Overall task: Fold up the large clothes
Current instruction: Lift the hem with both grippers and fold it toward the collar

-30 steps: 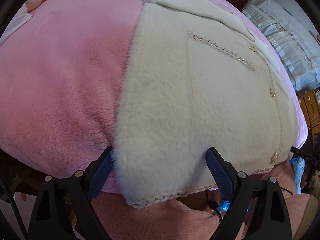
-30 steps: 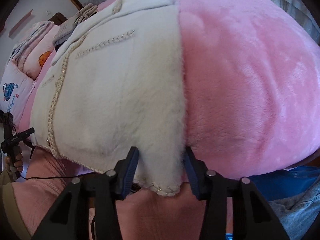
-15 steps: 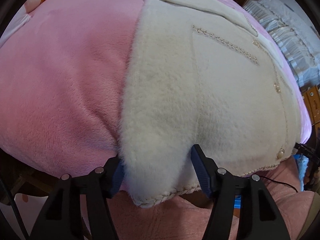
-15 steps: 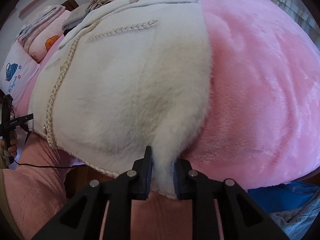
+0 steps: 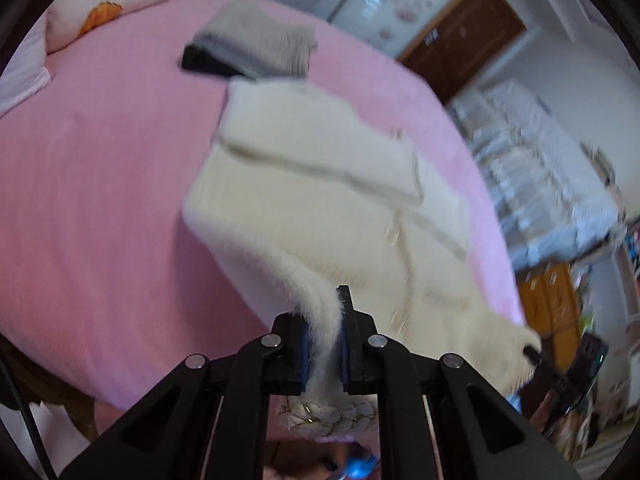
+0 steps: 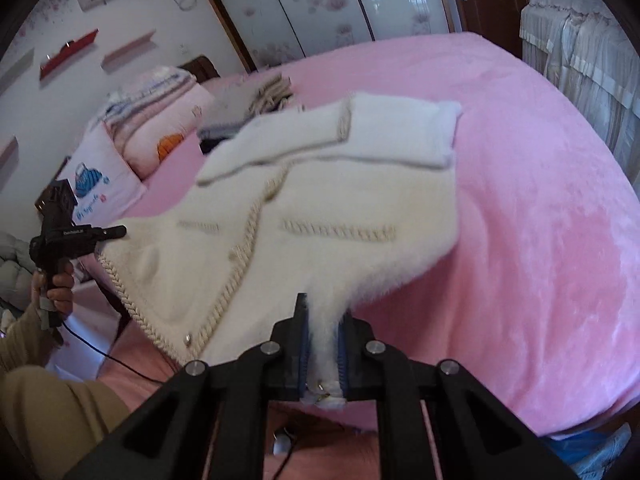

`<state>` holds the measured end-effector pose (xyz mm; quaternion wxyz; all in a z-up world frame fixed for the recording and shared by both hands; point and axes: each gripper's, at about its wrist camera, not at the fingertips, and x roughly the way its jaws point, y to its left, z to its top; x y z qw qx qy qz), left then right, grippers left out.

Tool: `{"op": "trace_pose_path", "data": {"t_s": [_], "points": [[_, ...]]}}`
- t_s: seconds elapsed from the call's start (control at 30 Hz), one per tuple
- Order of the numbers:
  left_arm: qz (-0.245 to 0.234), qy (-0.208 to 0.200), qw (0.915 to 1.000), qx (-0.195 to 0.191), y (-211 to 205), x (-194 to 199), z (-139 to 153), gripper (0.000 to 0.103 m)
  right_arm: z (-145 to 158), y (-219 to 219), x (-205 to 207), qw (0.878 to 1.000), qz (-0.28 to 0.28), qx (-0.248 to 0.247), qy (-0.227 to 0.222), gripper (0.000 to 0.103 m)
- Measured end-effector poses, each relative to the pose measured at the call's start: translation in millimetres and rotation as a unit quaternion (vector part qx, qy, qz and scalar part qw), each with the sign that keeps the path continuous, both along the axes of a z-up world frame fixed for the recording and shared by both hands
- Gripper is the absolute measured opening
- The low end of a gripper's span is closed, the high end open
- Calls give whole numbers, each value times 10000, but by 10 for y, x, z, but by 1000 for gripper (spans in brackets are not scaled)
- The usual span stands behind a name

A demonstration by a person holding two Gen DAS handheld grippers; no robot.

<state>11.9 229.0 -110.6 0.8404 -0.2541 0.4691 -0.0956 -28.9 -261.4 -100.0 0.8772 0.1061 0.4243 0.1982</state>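
While both hand-held grippers pinch hem corners, cream jacket lies lengthwise, collar toward pillows.

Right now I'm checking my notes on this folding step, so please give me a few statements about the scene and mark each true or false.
1. Both grippers are shut on the hem of the cream jacket. True: the left gripper and the right gripper each pinch a bottom corner.
2. The jacket lies on a blue bedspread. False: the bedspread is pink.
3. The hem of the jacket is raised off the bed. True: the pinched corners hang up from the bedspread.
4. A folded grey garment lies beyond the jacket's collar. True.
5. The jacket is already folded into a small square. False: it is spread out, with only the sleeves folded across the top.
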Motion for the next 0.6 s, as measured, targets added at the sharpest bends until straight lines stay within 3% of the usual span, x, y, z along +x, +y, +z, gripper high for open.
{"op": "trace_pose_path", "data": {"t_s": [0.07,0.17,0.3,0.4,0.5,0.6], "points": [[279,-144,9993,-225,87,255,180,9,240,-12,278,9995,-94,90,-273,11],[705,-239,9970,-214,200,745,360,9,475,-73,791,9979,-386,224,-469,11],[1175,-119,9930,-77,308,1532,349,9,489,-254,1630,9914,-1160,525,-296,11],[1438,104,9894,162,299,2155,82,10,266,-391,2194,9829,-1722,655,-83,11],[1411,420,9886,310,314,2700,-343,18,-133,-448,2735,9739,-2188,558,208,15],[1243,1135,9846,466,277,3050,-817,25,-516,-423,3039,9655,-2469,339,755,22]]}}
